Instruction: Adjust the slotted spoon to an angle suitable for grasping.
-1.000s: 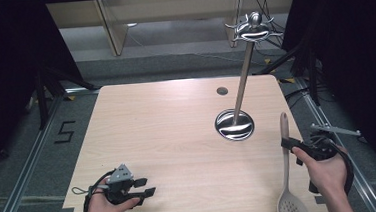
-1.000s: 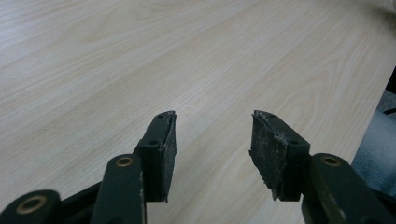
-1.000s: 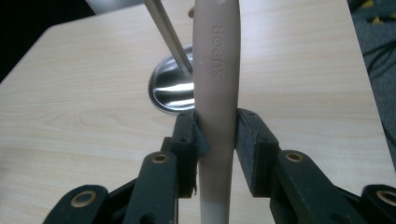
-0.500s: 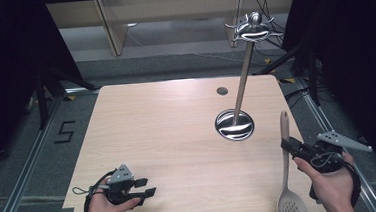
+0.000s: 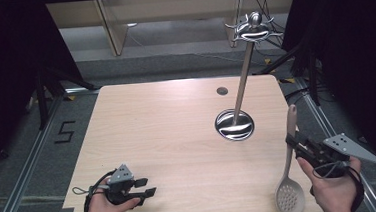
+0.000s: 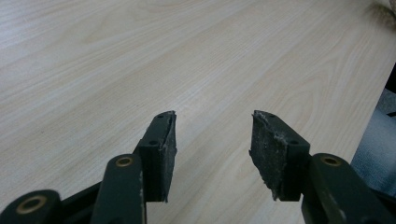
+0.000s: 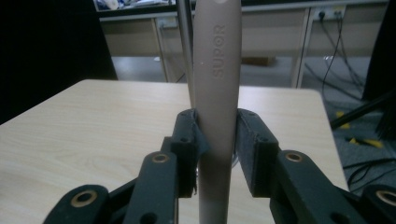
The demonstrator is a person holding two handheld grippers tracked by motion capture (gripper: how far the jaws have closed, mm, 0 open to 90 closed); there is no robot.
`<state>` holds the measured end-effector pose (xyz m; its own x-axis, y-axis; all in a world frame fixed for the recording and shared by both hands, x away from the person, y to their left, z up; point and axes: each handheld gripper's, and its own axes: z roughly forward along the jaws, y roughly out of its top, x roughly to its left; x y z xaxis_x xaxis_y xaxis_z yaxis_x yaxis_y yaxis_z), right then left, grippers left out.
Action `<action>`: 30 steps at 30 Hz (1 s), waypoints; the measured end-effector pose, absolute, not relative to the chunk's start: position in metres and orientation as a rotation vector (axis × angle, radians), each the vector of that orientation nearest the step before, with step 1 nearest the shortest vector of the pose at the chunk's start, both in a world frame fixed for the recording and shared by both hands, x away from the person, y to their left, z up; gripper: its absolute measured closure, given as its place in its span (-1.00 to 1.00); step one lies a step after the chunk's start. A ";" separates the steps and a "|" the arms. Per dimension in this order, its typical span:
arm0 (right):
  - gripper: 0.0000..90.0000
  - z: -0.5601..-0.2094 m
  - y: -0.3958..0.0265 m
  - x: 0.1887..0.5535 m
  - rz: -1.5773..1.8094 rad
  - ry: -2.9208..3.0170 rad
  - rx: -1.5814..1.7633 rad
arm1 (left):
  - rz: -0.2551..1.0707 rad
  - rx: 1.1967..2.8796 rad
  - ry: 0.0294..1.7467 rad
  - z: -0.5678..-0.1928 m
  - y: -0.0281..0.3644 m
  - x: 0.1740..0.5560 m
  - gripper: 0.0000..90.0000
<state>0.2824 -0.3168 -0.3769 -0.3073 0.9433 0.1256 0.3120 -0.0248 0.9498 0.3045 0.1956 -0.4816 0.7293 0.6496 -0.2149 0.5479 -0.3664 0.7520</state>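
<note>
The right gripper (image 5: 299, 147) has its jaws clamped on the handle of a beige slotted spoon (image 5: 289, 166); the handle runs up between the jaws and past their tips, and the perforated bowl hangs below them, over the near edge of the bench (image 5: 168, 137). Beyond the jaws stands a metal utensil stand (image 5: 240, 97). The left gripper (image 5: 142, 187) rests low over the bench, jaws apart with nothing between them.

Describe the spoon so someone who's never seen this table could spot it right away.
On the wooden table, go to the near right corner, right of the metal stand. The spoon is there, handle clamped in the right gripper. It is pale beige with a round perforated bowl and SUPOR on its handle.
</note>
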 end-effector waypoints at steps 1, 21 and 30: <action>0.56 -0.375 -0.316 0.282 1.338 1.652 1.310 | 0.151 2.075 0.895 -0.481 0.197 0.305 0.10; 0.56 -0.354 -0.303 0.282 1.354 1.530 1.192 | 0.147 2.062 0.905 -0.483 0.196 0.306 0.10; 0.56 -0.336 -0.299 0.286 1.384 1.472 1.146 | 0.139 2.045 0.915 -0.484 0.196 0.307 0.10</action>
